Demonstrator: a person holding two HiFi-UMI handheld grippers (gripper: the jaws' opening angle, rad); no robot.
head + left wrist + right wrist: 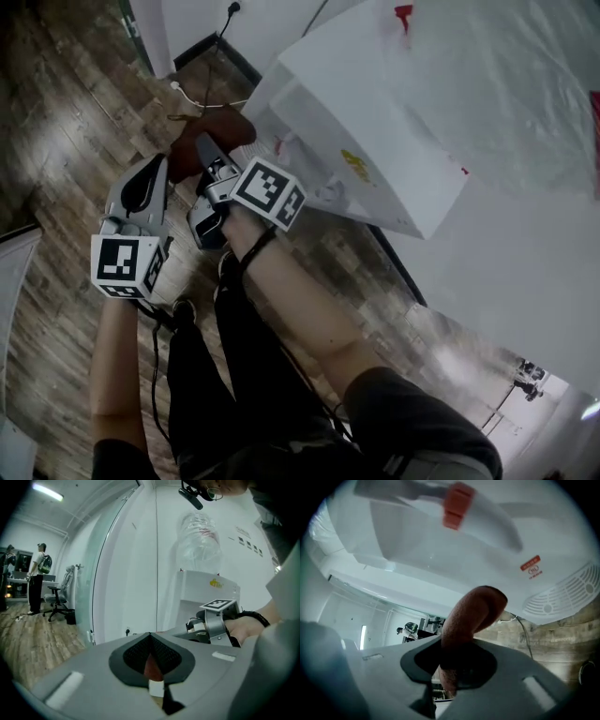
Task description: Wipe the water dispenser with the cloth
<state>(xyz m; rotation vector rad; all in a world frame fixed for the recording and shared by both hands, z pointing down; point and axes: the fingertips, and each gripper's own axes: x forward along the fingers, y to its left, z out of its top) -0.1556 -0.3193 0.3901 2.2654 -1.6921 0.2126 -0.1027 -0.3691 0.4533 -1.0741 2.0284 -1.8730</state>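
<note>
The white water dispenser point(375, 141) stands against the wall with a clear bottle point(506, 84) on top. A brown cloth point(220, 127) hangs low by the dispenser's near side. My right gripper point(204, 150) is shut on the cloth, which curls out of its jaws point(473, 611) against the dispenser's white body point(440, 550), below an orange tap point(457, 498). Beside it, my left gripper point(161, 169) is shut too, with a sliver of the cloth point(152, 665) between its pads. The left gripper view also shows the dispenser point(206, 597), the bottle point(199, 536) and the right gripper point(213, 620).
A cable point(202, 89) runs over the wood floor point(66, 122) to a wall socket point(232, 7). A vent grille point(562, 595) is in the dispenser's side. Behind a glass partition point(101, 573), a person point(37, 576) stands by an office chair point(58, 599).
</note>
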